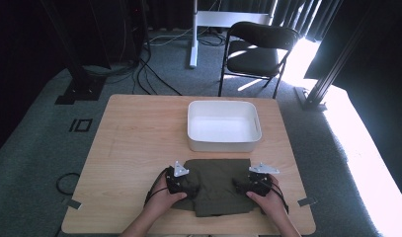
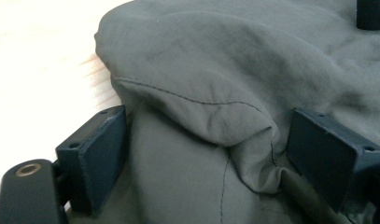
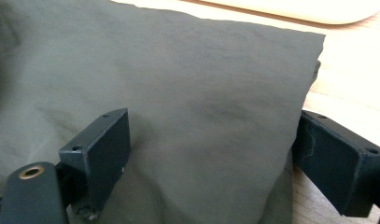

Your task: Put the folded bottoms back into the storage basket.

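While my left tool (image 1: 187, 183) and right tool (image 1: 244, 186) straddle the folded olive garment (image 1: 219, 185) with jaws wide, nothing is gripped; the white bin (image 1: 223, 143) looks empty.

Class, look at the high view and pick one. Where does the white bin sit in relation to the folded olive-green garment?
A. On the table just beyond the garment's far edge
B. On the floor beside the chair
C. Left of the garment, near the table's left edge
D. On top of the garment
A: the white bin stands on the table just past the far edge of the olive-green garment.
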Tool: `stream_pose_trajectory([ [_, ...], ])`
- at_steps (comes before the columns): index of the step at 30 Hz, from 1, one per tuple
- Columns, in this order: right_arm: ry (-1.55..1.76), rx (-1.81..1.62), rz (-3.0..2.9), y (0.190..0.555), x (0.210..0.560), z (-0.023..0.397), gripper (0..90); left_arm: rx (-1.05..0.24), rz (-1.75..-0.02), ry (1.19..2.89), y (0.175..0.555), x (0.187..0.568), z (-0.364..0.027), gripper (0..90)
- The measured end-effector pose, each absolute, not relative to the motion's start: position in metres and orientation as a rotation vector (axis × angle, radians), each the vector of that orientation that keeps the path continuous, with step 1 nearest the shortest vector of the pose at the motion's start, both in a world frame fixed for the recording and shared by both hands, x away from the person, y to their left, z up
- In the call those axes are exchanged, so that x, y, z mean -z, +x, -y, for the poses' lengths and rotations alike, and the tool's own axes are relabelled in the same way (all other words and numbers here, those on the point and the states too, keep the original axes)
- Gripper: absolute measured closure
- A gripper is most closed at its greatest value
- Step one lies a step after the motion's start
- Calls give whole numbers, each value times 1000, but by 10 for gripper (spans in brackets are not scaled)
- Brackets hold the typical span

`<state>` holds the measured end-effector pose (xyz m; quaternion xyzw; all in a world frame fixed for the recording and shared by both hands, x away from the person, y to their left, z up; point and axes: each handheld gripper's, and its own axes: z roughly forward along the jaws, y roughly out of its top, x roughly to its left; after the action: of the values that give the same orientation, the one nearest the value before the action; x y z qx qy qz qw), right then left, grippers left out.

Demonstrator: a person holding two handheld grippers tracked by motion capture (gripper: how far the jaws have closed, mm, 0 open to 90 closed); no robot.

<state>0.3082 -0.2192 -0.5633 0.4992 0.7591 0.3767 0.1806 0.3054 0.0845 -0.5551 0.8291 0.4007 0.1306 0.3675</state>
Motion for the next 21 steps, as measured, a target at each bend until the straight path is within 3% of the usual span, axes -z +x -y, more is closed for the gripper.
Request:
stream_pose_trajectory([
  [4, 1368, -1016, -2162, 308, 563, 214, 146, -367, -1023, 2121, 304, 558, -83, 121],
  [7, 1334, -1040, -2173, 305, 563, 213, 278, -345, -1003, 2135, 304, 555, -81, 190],
  [8, 1314, -1058, -2181, 304, 563, 212, 355, -320, -998, 2132, 305, 553, -81, 282],
  [10, 1281, -1100, -2207, 301, 562, 211, 535, -248, -992, 2121, 306, 551, -82, 602],
  [12, 1267, -1119, -2231, 299, 561, 208, 683, -223, -989, 2116, 307, 551, -81, 737],
  [13, 1267, -1119, -2231, 299, 561, 208, 683, -226, -980, 2119, 306, 551, -80, 737],
  [14, 1228, -1069, -2270, 296, 556, 204, 778, -235, -971, 2130, 306, 550, -79, 793],
  [21, 1271, -1193, -2250, 292, 529, 211, 794, -219, -944, 2076, 302, 528, -83, 824],
])
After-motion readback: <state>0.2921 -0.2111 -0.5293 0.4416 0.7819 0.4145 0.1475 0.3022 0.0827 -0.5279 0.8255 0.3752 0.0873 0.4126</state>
